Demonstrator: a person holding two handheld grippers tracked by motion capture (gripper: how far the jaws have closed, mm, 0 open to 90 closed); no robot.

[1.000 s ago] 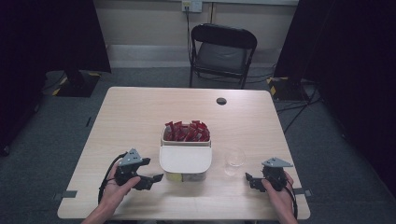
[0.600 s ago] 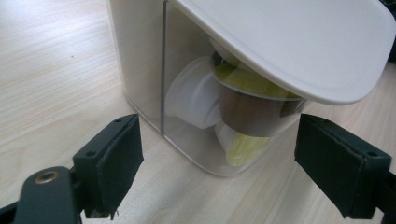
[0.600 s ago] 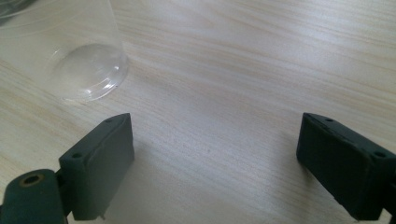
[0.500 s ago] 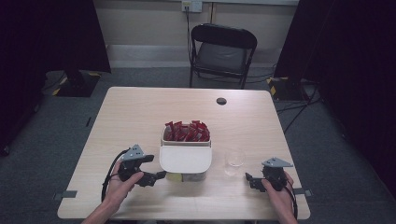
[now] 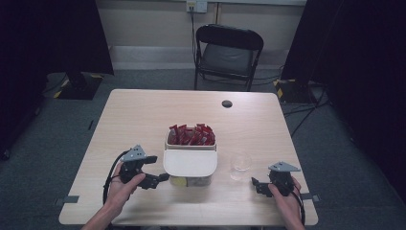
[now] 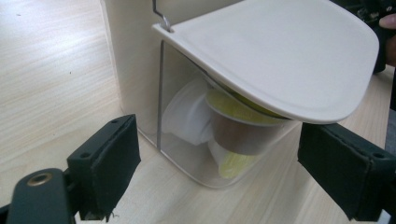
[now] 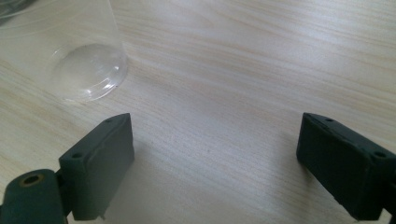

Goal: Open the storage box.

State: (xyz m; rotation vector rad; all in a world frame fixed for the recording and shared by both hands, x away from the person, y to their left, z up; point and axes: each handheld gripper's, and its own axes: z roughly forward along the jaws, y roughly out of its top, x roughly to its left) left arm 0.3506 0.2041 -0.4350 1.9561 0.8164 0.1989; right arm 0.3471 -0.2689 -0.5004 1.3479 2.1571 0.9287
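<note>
The left tongs [image 6: 219, 186] stand wide open and empty at the lower middle of the left gripper view, aimed at the yellow-lidded pods [image 6: 238, 135] under the dispenser's white flap [image 6: 280, 60]. Closing too high, they would likely catch the flap's edge and tip or shove the dispenser [image 5: 190, 160]. The right tongs [image 7: 215, 163], also spread and empty, sit low over the worktop [image 7: 261, 56]; a careless sweep could topple the clear cup [image 7: 70, 51] at upper left.
</note>
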